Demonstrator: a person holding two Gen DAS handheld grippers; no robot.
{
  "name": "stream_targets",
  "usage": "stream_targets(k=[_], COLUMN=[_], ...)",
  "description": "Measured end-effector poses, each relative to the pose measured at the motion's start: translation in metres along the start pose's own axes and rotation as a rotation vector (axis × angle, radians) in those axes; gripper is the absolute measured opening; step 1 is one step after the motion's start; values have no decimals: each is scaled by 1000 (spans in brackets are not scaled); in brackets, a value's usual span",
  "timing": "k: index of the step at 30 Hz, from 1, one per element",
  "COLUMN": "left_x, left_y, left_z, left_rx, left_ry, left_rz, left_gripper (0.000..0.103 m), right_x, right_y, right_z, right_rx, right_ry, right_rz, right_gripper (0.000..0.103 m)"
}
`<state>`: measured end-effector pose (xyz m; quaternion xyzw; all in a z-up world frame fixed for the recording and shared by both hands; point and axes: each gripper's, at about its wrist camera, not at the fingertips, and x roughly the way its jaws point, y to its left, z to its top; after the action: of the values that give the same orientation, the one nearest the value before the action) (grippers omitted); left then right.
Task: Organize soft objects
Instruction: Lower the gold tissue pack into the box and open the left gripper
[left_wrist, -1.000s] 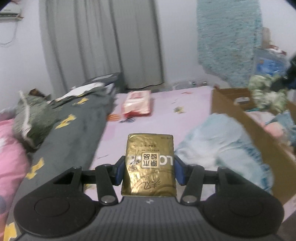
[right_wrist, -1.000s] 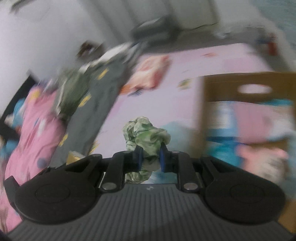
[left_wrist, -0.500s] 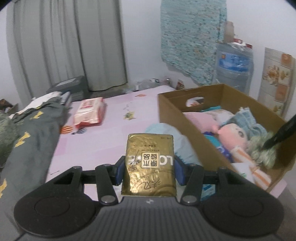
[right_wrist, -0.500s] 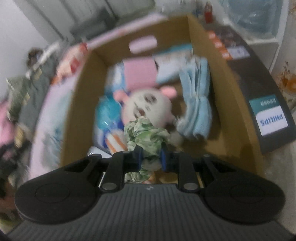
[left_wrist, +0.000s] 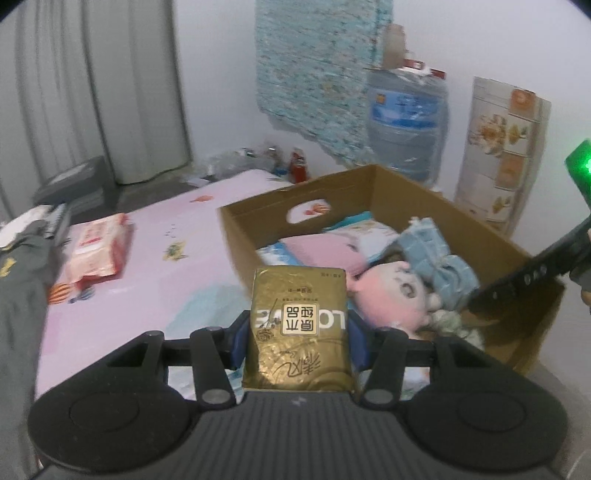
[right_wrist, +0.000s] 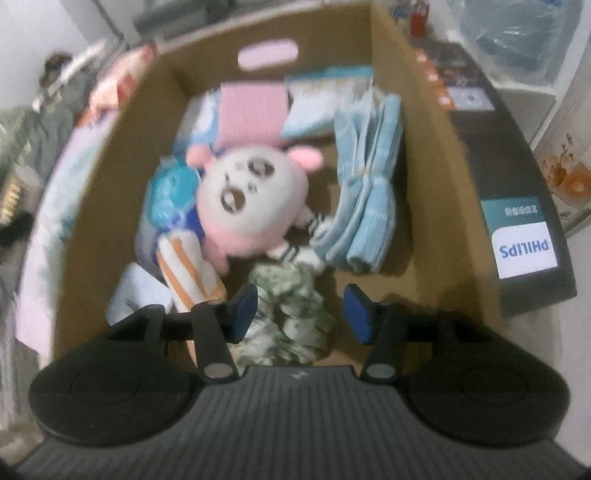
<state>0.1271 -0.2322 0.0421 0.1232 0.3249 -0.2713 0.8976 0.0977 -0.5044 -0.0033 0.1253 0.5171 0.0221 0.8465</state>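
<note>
My left gripper (left_wrist: 297, 341) is shut on a gold tissue pack (left_wrist: 298, 328) and holds it above the pink bed, just left of the cardboard box (left_wrist: 236, 236). My right gripper (right_wrist: 301, 312) is open over the near end of the box (right_wrist: 436, 122). A green-and-white crumpled cloth (right_wrist: 291, 317) lies in the box between and below its fingers. The box also holds a pink plush doll (right_wrist: 251, 206), folded blue towels (right_wrist: 369, 184) and a pink pad (right_wrist: 253, 110). The doll (left_wrist: 388, 291) and the right gripper's arm (left_wrist: 524, 277) show in the left wrist view.
A pink wet-wipes pack (left_wrist: 96, 251) and a light blue cloth (left_wrist: 207, 310) lie on the pink bed sheet (left_wrist: 177, 229). A grey garment (left_wrist: 18, 295) lies at the left. A water jug (left_wrist: 406, 122) stands behind the box. A dark Philips box (right_wrist: 517, 221) lies right of the cardboard box.
My right gripper has opened and let go of the green-and-white cloth, which now lies in the box. My left gripper has swung right toward the box, still holding the gold pack.
</note>
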Motion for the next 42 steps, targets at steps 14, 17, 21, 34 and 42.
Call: stream_targets(k=[14,17,21,34,42], left_x=[102,126,148,147,77], left_y=[-97,-120,-143,-134,-85], left_z=[49,48,42,39,49], left_rx=[-73,-74,-85,-160,-150], left_ry=[338,388,431,405,235], left_rz=[-392,-399,-422,-461,-433], left_gripper=[54,54,54,61,73], right_x=[-120,-126,-124,-109,-108], right_y=[-68,-81,-97,-106,-85], right_z=[-73,-94,-113,-135,-136], right_rx=[325,389,465,558,534], right_ry=[-430,-465,-477,-477,-518], right_rz=[90,84,82,114,86], right_gripper=[64,66,66,69,75])
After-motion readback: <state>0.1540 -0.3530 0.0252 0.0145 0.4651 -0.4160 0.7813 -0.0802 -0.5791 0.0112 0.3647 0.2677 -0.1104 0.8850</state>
